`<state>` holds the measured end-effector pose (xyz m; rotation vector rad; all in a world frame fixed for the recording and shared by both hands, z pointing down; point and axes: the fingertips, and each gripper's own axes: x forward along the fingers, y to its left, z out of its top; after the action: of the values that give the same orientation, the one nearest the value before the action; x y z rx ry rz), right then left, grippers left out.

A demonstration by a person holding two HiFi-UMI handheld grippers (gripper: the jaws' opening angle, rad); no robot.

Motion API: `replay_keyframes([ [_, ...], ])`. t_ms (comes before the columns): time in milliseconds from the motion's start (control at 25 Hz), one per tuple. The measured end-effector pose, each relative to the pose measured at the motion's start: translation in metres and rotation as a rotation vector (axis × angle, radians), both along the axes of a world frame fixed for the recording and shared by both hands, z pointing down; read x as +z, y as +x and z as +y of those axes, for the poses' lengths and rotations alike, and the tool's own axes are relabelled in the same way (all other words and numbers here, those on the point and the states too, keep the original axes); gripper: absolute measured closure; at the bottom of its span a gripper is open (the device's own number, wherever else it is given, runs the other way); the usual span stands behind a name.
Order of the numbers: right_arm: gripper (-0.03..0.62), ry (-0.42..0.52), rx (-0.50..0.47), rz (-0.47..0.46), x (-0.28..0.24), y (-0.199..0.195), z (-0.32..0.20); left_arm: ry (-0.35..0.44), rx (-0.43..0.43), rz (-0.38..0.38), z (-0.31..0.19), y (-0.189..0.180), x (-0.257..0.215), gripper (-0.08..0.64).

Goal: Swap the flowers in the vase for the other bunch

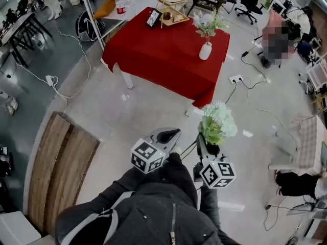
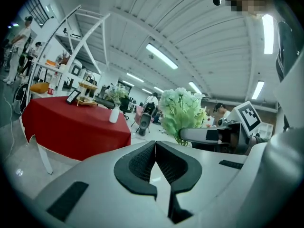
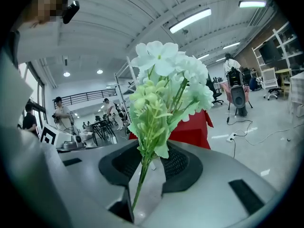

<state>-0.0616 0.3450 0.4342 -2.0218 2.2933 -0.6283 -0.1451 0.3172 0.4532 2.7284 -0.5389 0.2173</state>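
Right gripper view: the pale green-and-white bunch (image 3: pixel 164 94) stands upright, its thin stem clamped between the jaws of the right hand-held gripper (image 3: pixel 151 170). The white vase (image 1: pixel 205 50), with the old flowers (image 1: pixel 206 23) in it, sits near a corner of the red-clothed worktop (image 1: pixel 153 50), well apart from the person. The left hand-held gripper (image 2: pixel 154 167) is closed on nothing. The sound course looks to be a steady, upright carry, then lifting the old flowers straight out with the free left gripper, taking care not to tip the slim vase.
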Motion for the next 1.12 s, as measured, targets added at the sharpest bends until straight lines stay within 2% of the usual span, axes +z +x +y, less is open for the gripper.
replay_keyframes([
  [480, 0.479, -0.001, -0.013, -0.007, 0.002, 0.062, -0.086, 0.011, -0.020, -0.007, -0.088, 0.065, -0.001, 0.551],
  [1120, 0.479, -0.010, -0.071, -0.028, 0.018, 0.121, -0.144, 0.005, -0.076, 0.009, -0.138, 0.123, 0.012, 0.551],
])
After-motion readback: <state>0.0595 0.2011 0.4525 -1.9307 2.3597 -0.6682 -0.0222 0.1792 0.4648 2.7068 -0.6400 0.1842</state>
